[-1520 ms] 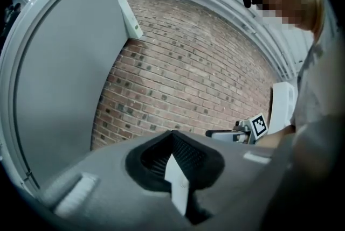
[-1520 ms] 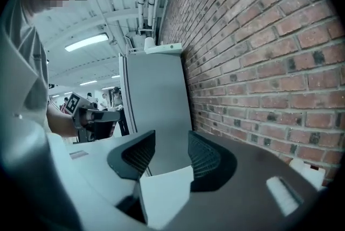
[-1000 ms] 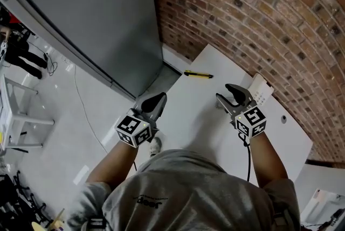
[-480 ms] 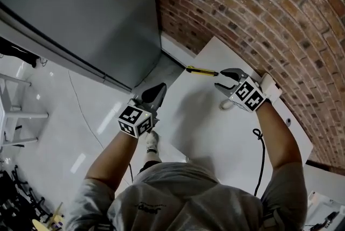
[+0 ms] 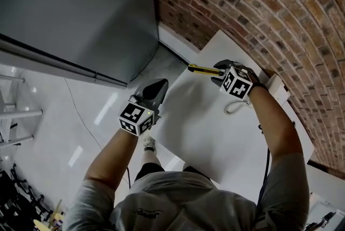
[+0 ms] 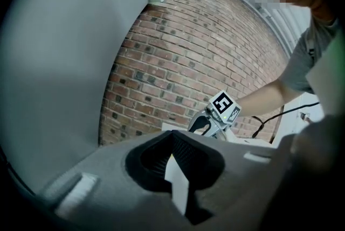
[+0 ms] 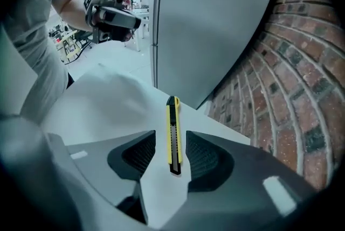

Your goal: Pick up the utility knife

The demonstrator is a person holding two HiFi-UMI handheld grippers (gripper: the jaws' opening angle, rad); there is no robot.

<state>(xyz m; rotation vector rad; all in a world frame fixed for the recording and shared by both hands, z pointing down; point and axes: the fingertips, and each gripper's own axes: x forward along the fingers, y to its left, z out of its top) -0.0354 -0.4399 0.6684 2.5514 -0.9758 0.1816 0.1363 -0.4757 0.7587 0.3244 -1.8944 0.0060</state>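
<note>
At upper centre of the head view, right claw [image 5: 218, 70] is coming down over the utility knife [image 5: 202, 68] lying on the counter [image 5: 205, 122]; jaws wide, just starting closing, straddling it, not pressing yet; grasp looking imminent; left claw [image 5: 153, 91] idling, jaws together, empty.

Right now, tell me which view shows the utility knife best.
The right gripper view: the utility knife lies full-length on the table between the right gripper's jaws, which have just been closing without touching it. The head view shows only its yellow end beyond that gripper; the left gripper view doesn't show it.
</note>
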